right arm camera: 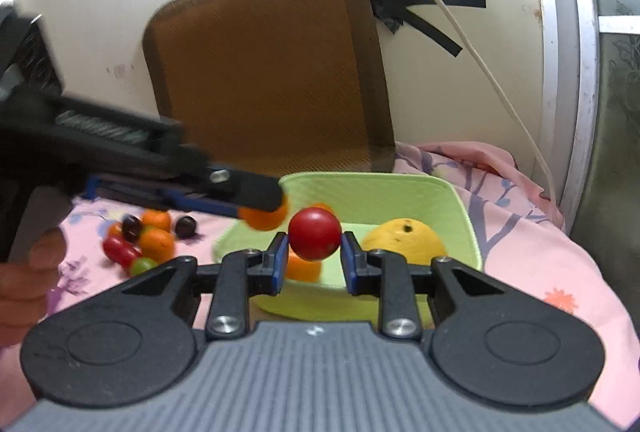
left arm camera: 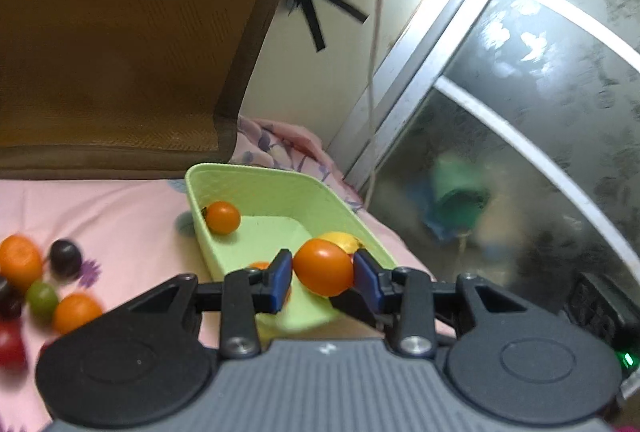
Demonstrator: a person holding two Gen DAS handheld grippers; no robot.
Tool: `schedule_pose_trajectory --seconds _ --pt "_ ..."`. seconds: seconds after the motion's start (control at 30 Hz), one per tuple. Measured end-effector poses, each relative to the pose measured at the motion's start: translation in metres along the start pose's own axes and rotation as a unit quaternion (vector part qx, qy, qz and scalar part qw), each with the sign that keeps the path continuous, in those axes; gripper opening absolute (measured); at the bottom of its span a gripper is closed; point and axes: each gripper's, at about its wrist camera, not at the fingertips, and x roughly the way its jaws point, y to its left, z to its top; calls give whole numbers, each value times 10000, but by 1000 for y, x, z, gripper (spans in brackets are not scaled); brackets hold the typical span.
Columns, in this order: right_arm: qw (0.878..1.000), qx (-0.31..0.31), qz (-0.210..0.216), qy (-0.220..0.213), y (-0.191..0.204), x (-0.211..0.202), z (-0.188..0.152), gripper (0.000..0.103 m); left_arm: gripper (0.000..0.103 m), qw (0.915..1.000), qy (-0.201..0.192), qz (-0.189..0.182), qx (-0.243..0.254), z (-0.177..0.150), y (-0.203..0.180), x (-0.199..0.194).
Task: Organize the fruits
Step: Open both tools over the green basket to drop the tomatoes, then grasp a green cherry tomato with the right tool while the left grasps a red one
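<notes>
My left gripper (left arm camera: 323, 270) is shut on an orange tomato (left arm camera: 324, 267) above the near end of the light green basket (left arm camera: 276, 179). Another orange tomato (left arm camera: 223, 217) lies inside at the far left, and a yellow fruit (left arm camera: 340, 238) sits behind the held one. My right gripper (right arm camera: 314, 252) is shut on a red tomato (right arm camera: 315, 239) over the green basket (right arm camera: 420, 191). There the left gripper (right arm camera: 276, 205) reaches in from the left with its orange tomato (right arm camera: 266, 218). A yellow fruit (right arm camera: 404, 239) and an orange piece (right arm camera: 304, 268) rest in the basket.
Loose fruits (left arm camera: 44, 284) lie on the pink floral sheet (left arm camera: 120, 207) left of the basket: orange, dark purple, green and red ones (right arm camera: 140, 240). A brown cushion (right arm camera: 264, 63) leans on the wall behind. A white cable (right arm camera: 480, 63) hangs at right beside a metal-framed door (left arm camera: 520, 111).
</notes>
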Motion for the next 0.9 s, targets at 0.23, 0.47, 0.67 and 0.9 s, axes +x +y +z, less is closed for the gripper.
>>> schedule_pose_trajectory --seconds 0.23,0.47,0.67,0.9 --pt "10000 38 -47 -78 -10 1 -4 32 35 9993 192 215 -239 6 10 43" --pt "9990 -32 -242 -369 -9 -11 -7 32 44 9991 35 261 -346 8 11 38" --pt "9961 47 -354 -804 -13 -24 -7 32 44 9954 -789 314 -445 6 23 -46" --pt "9962 120 131 -856 -2 -32 -3 32 44 9774 -1059 1776 -447 -33 61 -146"
